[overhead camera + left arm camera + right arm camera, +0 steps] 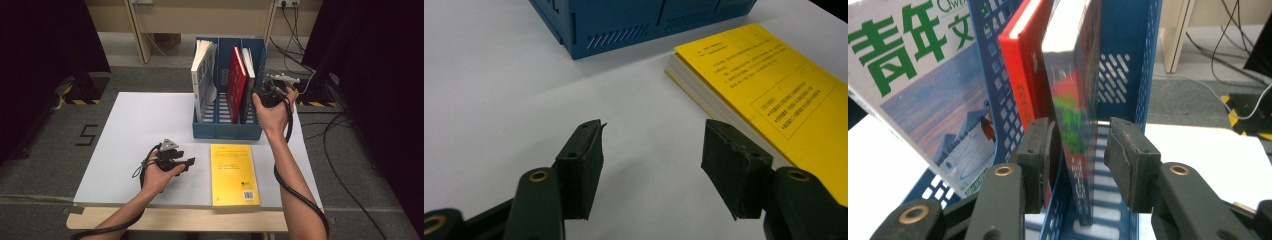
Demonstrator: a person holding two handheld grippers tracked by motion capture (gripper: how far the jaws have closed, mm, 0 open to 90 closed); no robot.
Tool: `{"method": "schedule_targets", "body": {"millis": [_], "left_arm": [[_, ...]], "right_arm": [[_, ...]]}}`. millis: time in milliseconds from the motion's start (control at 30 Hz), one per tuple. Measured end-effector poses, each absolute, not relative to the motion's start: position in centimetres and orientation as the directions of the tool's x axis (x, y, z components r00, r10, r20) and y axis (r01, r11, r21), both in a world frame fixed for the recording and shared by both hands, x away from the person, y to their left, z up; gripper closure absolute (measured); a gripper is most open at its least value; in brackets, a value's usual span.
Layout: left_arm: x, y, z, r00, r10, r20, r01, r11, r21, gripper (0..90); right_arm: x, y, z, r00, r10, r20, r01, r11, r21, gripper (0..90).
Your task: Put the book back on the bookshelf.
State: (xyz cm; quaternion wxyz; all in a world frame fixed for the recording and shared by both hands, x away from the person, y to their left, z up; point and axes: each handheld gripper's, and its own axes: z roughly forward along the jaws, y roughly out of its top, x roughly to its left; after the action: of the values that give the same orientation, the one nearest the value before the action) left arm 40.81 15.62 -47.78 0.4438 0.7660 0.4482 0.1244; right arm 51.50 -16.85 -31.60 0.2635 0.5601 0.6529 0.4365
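A blue three-slot file rack (pixel 227 131) stands at the back of the white table (pixel 135 125). A magazine (pixel 204 75) leans in its left slot and a red book (pixel 236 82) stands in the middle one. In the right slot a thinner book (pixel 1073 125) stands tilted between the jaws of my right gripper (pixel 1079 122); a gap shows on its right side, so the pads do not press it. A yellow book (pixel 233 172) lies flat in front of the rack. My left gripper (pixel 187 164) rests low on the table just left of the yellow book (pixel 774 85), open and holding nothing.
The rack's perforated blue wall (pixel 1128 50) rises right of my right gripper. Cables (pixel 345 150) trail over the floor to the right of the table. Bare white tabletop (pixel 499 100) lies left of my left gripper (pixel 653 125).
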Motion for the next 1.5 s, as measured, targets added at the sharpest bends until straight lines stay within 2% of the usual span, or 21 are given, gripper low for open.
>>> {"method": "schedule_targets", "body": {"millis": [300,933,1500], "left_arm": [[40.6,14.7,-47.5,0.592,0.773,-0.228,0.579,-0.211,0.787,41.4],[40.5,12.3,-47.2,0.625,0.738,-0.256,0.581,-0.22,0.784,42.8],[40.9,10.2,-47.8,0.637,0.716,-0.286,0.602,-0.229,0.765,44.7]], "right_arm": [[49.7,-17.4,-33.1,-0.234,0.955,0.182,0.562,-0.02,0.827,61.0],[46.2,-18.8,-38.9,-0.226,0.932,0.284,0.693,-0.05,0.719,59.2],[46.0,-19.2,-44.3,-0.201,0.915,0.35,0.797,-0.055,0.602,57.8]]}}
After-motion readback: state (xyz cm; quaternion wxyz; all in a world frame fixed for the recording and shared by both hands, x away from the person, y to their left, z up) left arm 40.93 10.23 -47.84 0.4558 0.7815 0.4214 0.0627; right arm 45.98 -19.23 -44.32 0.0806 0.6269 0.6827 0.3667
